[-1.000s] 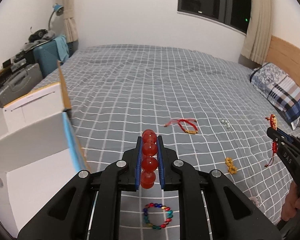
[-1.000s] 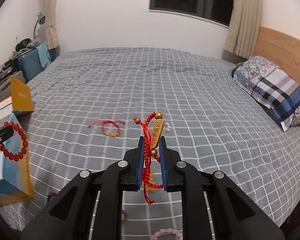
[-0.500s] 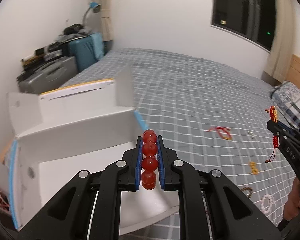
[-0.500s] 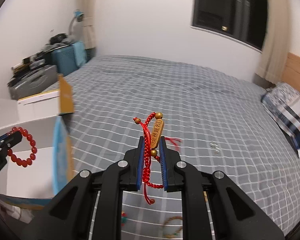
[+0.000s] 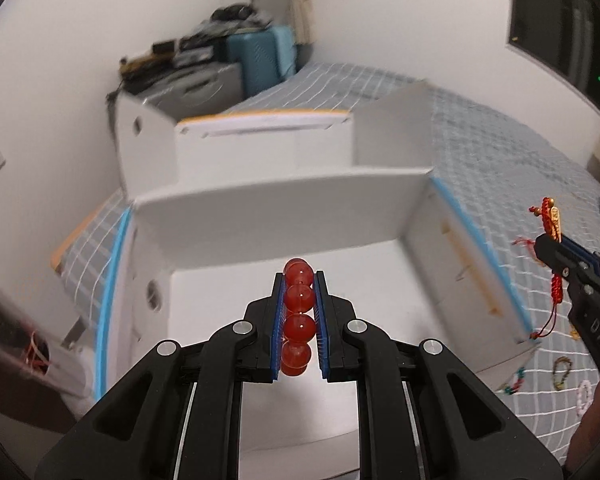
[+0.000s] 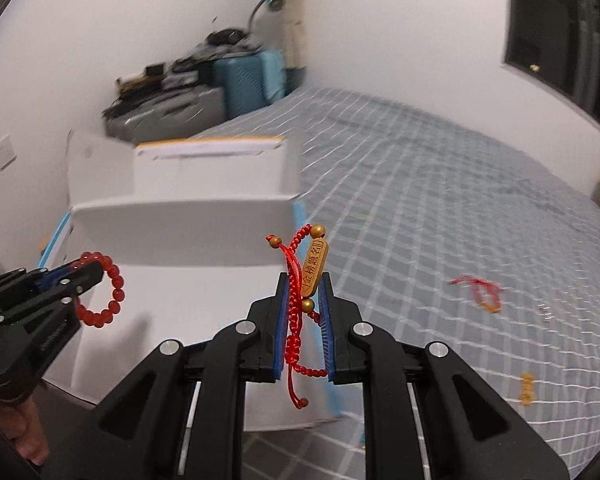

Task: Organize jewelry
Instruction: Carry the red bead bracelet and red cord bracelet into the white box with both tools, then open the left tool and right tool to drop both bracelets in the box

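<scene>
The red bead bracelet [image 5: 298, 320] is being pinched between the blue pads of the left tongs [image 5: 299, 280], which are pressing together on four of its beads. In the right wrist view, the rest of its loop [image 6: 106, 296] is hanging free below the left tongs [image 6: 88, 270], over the white floor of the open cardboard box [image 5: 340, 216]. The box is sitting at the edge of the bed [image 6: 440, 200], with its flaps standing up. The right tongs [image 6: 303, 280] are pressing together on a red braided cord bracelet [image 6: 294, 320] with a gold engraved bar [image 6: 314, 268]; the cord ends are dangling below the pads. These tongs are hovering over the box's near right corner. In the left wrist view the right tongs [image 5: 542, 246] are showing past the box's right wall. Another red cord bracelet [image 6: 480, 290] and a small gold piece [image 6: 526, 390] are lying on the grey checked bedcover, well apart from the box.
</scene>
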The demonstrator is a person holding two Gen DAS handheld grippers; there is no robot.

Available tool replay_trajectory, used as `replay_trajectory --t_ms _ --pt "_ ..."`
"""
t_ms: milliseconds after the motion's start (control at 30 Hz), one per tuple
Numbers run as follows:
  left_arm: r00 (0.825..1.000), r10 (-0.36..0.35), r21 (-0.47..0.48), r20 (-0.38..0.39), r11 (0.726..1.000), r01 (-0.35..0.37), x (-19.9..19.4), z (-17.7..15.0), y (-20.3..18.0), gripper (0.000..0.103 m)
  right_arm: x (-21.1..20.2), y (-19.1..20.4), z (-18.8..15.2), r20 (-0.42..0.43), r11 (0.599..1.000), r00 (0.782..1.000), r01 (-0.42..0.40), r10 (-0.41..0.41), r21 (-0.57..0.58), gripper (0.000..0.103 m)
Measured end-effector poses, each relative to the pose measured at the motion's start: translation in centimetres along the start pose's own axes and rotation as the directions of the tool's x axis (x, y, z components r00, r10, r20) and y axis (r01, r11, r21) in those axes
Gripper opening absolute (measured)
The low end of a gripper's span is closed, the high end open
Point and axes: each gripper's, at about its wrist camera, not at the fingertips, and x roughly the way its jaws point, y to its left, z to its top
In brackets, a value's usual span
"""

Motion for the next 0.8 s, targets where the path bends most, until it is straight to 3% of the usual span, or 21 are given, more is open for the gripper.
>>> replay_trajectory --t_ms 300,500,733,800 --pt "0.989 0.040 -0.055 -0.143 0.997 -0.048 3.0 -2.0 3.8 0.013 6.4 4.6 -1.5 -0.188 0.994 0.976 -0.108 0.107 0.004 0.014" --pt "0.978 0.055 -0.060 -0.201 0.996 -0.069 4.8 -2.9 4.9 0.013 8.8 5.4 -2.5 -0.284 0.992 0.951 -0.121 0.121 0.017 0.015" --pt "0.972 0.064 -0.057 -0.226 0.995 -0.079 5.1 -3.2 5.0 0.013 9.9 5.4 -3.0 -0.323 0.993 0.939 -0.115 0.119 0.032 0.016" --pt "0.971 0.066 -0.057 -0.229 0.995 -0.081 5.1 -3.3 5.0 0.014 9.8 5.4 -3.1 -0.324 0.992 0.938 -0.121 0.125 0.033 0.027"
